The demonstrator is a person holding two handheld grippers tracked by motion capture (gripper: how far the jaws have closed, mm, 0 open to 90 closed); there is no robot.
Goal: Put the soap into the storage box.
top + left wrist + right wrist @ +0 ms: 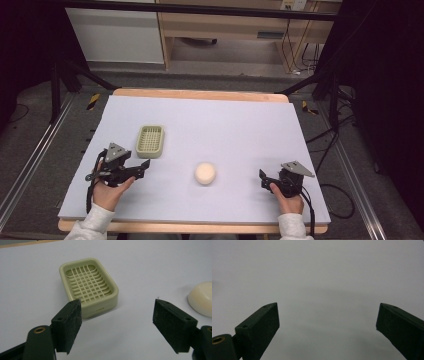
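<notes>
A pale lilac mat (240, 130) is laid over a wooden table (200, 94). Beyond the far edge, grey floor (225, 70) and wooden furniture (225, 25) are seen; cables (300, 55) are trailed far right.

Rectangular plastic soap dish (89, 286): pale green, lattice grid floor.
Round soap bar (205, 173): cream, plain.
Table mat (240, 130): pale lilac, plain.

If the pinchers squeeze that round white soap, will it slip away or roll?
The soap looks smooth and domed, so it may well slip out of a pinch on its curved sides. It seems to sit on a flat base, so a push would probably slide it, not roll it. It looks solid, so probably stiff.
</notes>
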